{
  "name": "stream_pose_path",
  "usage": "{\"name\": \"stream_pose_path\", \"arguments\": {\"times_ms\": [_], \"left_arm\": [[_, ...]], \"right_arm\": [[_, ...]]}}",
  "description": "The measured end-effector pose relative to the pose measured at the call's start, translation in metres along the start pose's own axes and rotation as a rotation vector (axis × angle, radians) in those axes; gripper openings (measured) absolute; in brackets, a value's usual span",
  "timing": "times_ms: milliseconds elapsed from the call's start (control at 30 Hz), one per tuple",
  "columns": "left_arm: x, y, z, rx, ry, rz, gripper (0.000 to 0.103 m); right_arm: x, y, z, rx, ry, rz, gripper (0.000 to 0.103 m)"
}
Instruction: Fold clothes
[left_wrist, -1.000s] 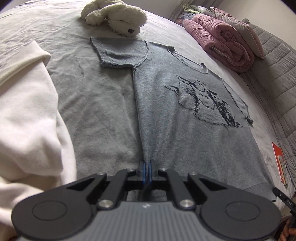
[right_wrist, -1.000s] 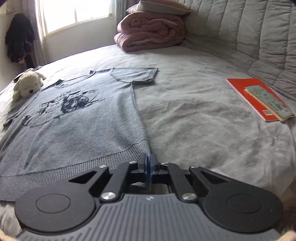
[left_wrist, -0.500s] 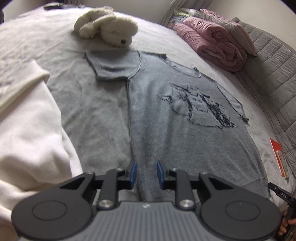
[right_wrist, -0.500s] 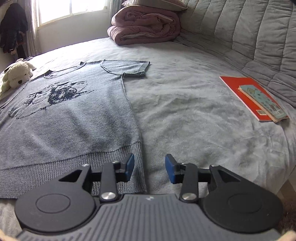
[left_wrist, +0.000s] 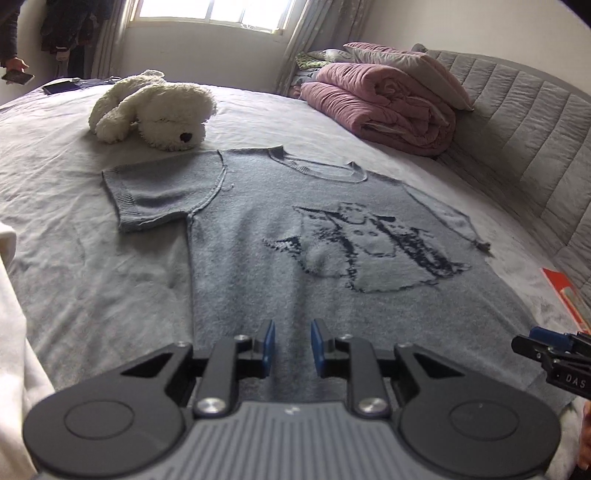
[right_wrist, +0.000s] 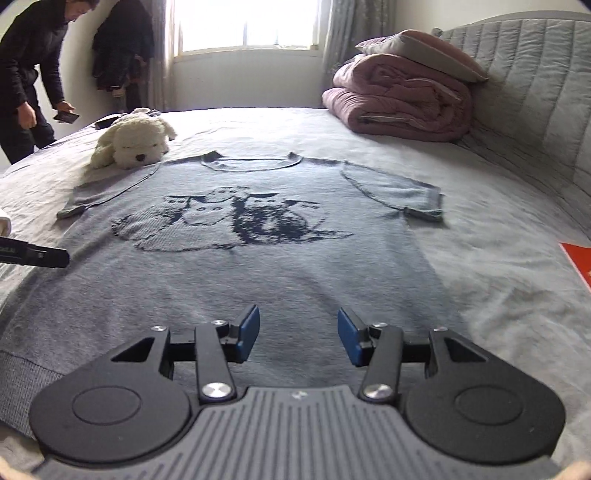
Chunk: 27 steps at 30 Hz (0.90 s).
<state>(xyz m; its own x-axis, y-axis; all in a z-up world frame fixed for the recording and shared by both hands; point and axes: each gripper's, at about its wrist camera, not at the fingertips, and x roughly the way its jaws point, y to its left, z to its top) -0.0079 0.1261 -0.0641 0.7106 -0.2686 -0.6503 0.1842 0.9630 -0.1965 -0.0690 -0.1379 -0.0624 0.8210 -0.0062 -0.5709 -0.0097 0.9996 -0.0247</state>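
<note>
Claws released; grey sweater (right_wrist: 258, 280) lies flat, unfolded.

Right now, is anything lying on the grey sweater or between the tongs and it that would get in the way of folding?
Nothing visible lies on the grey sweater; both the left tongs and right tongs hang open just over its lower part. The plush dog sits at the left shoulder, touching or nearly so, and might crowd a fold there.

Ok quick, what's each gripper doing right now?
Left gripper: open, holding nothing, above the grey sweater.
Right gripper: open wider, jaws just opening, nothing between them.
</note>
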Motion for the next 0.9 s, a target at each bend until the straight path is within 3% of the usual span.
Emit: {"name": "stream_pose_path", "arguments": {"times_ms": [133, 333, 433, 500, 667, 767, 900], "left_arm": [[0.004, 0.01, -0.005, -0.003, -0.038, 0.115, 0.019], [-0.004, 0.009, 0.001, -0.024, -0.076, 0.057, 0.024], [0.004, 0.003, 0.001, -0.006, -0.076, 0.024, 0.029], [0.014, 0.005, -0.002, -0.014, -0.042, 0.05, 0.029], [0.007, 0.011, 0.003, -0.055, -0.051, 0.122, 0.027], [0.001, 0.01, 0.007, -0.086, -0.072, 0.07, 0.03], [0.011, -0.004, 0.009, -0.043, -0.08, 0.013, 0.037]], "right_arm": [[0.014, -0.011, -0.01, 0.019, 0.024, -0.033, 0.057], [0.004, -0.049, -0.009, 0.198, 0.002, 0.0, 0.061], [0.01, -0.057, -0.006, 0.219, -0.004, 0.007, 0.061], [0.014, -0.065, -0.008, 0.222, 0.01, -0.002, 0.061], [0.001, -0.095, -0.015, 0.276, -0.001, -0.038, 0.061], [-0.005, -0.11, -0.013, 0.346, -0.017, -0.038, 0.062], [0.005, -0.112, -0.009, 0.34, -0.014, -0.048, 0.063]]}}
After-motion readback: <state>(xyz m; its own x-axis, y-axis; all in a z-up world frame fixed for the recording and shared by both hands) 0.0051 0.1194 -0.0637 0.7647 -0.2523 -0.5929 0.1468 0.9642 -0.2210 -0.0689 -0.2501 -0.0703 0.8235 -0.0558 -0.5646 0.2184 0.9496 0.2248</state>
